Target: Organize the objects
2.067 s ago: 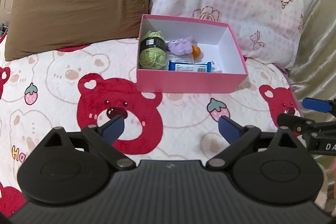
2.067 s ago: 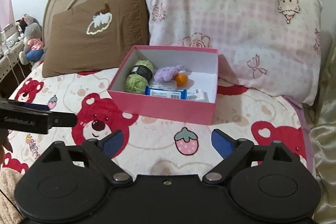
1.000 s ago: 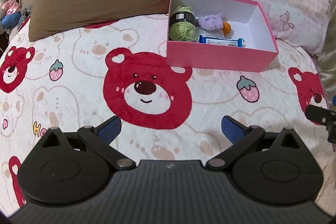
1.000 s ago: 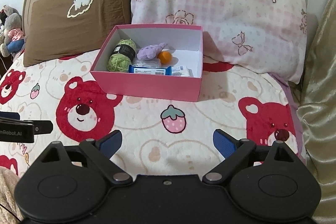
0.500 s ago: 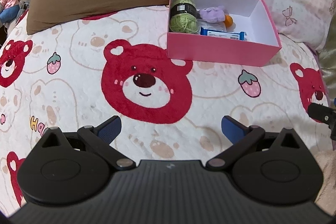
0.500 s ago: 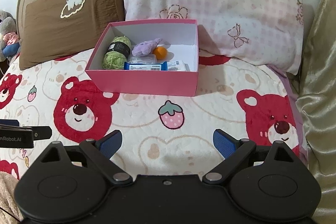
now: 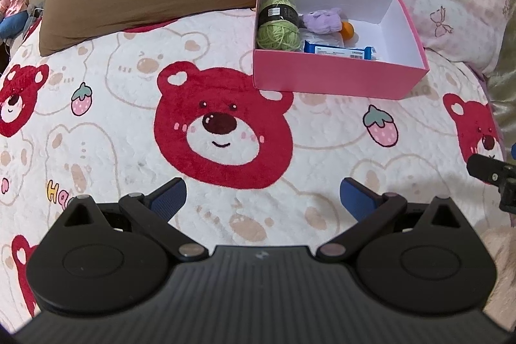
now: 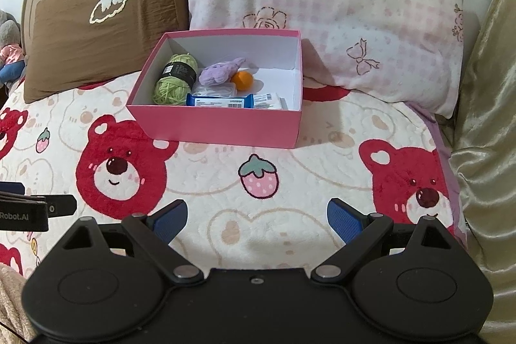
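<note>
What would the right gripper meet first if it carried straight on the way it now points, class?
Most likely the bear-print blanket: the right gripper stands open and empty, angled down at bare bedding. The pink box lies farther on, so it would probably not be met first, though depth is hard to judge.

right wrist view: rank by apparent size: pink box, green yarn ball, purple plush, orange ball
1. pink box
2. green yarn ball
3. purple plush
4. orange ball
All sit close together, so nearness to the camera hardly skews this.
</note>
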Demonstrator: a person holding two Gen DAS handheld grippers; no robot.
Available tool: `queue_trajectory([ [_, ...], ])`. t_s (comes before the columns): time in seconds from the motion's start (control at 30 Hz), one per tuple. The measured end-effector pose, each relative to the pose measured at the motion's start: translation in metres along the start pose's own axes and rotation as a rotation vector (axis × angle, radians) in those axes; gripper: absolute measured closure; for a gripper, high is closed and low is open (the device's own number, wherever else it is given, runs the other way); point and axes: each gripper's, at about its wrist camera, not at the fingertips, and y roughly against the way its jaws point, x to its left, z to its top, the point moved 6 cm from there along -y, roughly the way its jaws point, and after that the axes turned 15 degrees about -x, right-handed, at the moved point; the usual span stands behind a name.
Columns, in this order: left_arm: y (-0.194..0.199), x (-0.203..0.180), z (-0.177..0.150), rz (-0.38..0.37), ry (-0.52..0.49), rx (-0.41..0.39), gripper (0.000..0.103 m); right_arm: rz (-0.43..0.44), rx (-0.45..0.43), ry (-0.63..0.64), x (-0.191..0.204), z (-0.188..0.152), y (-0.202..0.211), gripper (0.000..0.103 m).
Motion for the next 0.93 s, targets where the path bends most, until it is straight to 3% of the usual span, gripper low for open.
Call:
queue_trajectory([
  [0.93,0.004,0.0001,0.0013,0.016,-0.049,0.015,0.0,-0.01,-0.006,0.014,0.0001,-0.0032,0.0036,0.007],
])
